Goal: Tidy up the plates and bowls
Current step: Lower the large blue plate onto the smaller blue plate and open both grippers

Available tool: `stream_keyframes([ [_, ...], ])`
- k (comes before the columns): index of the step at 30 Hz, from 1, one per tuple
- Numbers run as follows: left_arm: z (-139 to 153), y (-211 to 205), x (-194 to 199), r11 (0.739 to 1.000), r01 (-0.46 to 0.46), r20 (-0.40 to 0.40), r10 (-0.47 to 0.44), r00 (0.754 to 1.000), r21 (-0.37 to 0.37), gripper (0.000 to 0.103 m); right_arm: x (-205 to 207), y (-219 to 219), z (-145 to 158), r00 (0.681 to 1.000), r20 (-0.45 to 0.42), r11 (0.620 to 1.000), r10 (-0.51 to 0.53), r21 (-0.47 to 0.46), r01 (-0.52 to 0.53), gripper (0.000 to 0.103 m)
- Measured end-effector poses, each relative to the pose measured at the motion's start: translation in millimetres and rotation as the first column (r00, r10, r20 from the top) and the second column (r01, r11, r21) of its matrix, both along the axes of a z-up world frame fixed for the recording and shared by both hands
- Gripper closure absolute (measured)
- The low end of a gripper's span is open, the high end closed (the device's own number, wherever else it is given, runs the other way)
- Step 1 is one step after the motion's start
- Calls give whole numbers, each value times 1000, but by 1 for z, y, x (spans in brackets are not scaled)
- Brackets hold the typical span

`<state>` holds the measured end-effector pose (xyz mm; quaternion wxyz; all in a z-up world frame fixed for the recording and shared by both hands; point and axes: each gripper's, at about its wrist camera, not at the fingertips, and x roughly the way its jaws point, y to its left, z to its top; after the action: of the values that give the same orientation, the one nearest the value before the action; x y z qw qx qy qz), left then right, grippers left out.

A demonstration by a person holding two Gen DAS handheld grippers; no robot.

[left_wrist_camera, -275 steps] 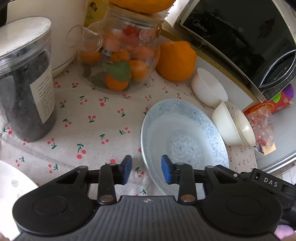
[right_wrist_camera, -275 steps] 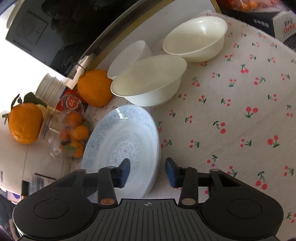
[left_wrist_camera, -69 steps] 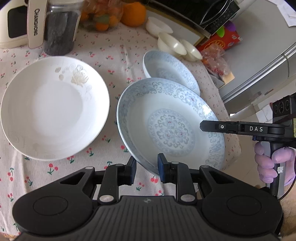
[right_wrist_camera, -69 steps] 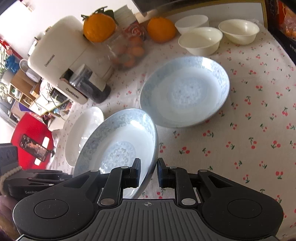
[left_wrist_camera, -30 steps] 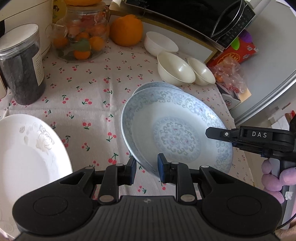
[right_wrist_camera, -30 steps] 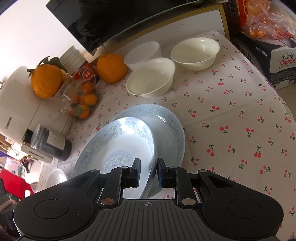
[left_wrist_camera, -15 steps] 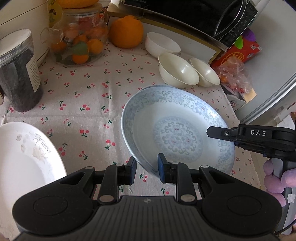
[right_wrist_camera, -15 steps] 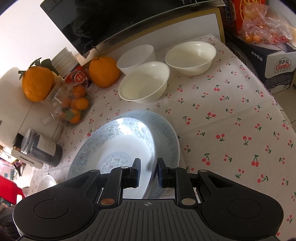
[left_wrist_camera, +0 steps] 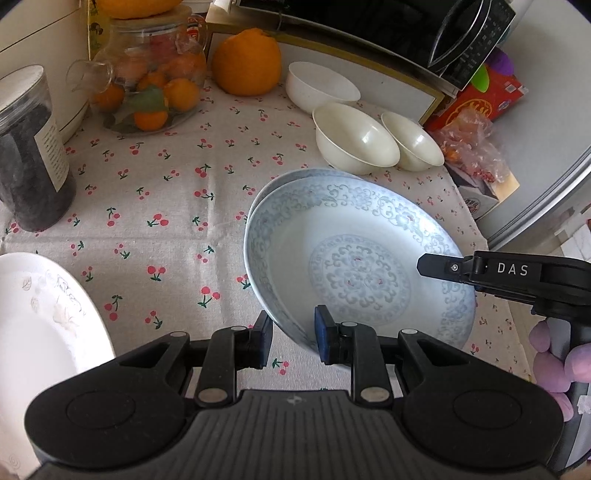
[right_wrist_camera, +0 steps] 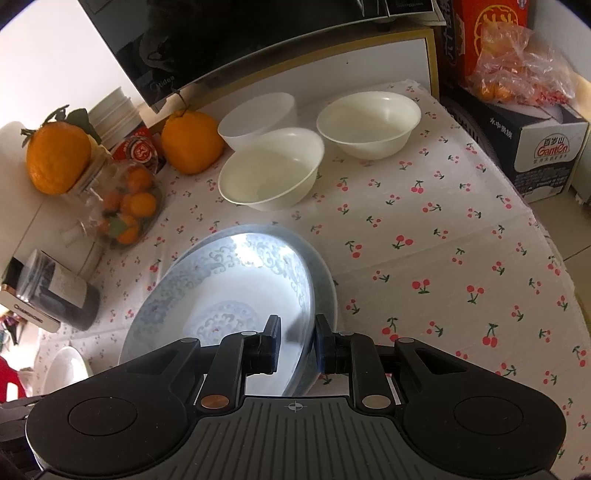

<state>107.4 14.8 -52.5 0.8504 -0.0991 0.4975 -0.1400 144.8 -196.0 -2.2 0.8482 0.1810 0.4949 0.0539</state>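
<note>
A blue-patterned plate (left_wrist_camera: 354, 258) is held by both grippers just above a second blue-patterned plate, whose far rim (left_wrist_camera: 314, 173) peeks out beneath it. My left gripper (left_wrist_camera: 291, 341) is shut on the near rim. My right gripper (right_wrist_camera: 295, 345) is shut on the opposite rim of the held plate (right_wrist_camera: 229, 295); the lower plate's rim (right_wrist_camera: 325, 280) shows to its right. A white flowered plate (left_wrist_camera: 40, 325) lies at the left. Three white bowls (left_wrist_camera: 354, 142) (left_wrist_camera: 412, 142) (left_wrist_camera: 319, 86) stand behind.
A glass jar of small oranges (left_wrist_camera: 147, 85), a large orange (left_wrist_camera: 245, 62), a dark-filled canister (left_wrist_camera: 29, 155) and a white appliance stand at the back left. A microwave (left_wrist_camera: 388, 33) is behind. A red box and bagged snacks (left_wrist_camera: 476, 147) sit at the table's right edge.
The held plate has come down and forward over the second blue plate, nearly covering it. Both grippers stay shut on its rim.
</note>
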Motion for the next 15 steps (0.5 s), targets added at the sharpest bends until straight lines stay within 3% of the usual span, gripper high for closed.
stream_keyframes([
  [15, -1, -7, 1, 999, 4, 17, -5, 1000, 49, 81, -1, 10, 2, 999, 15, 995, 31, -93, -29, 84],
])
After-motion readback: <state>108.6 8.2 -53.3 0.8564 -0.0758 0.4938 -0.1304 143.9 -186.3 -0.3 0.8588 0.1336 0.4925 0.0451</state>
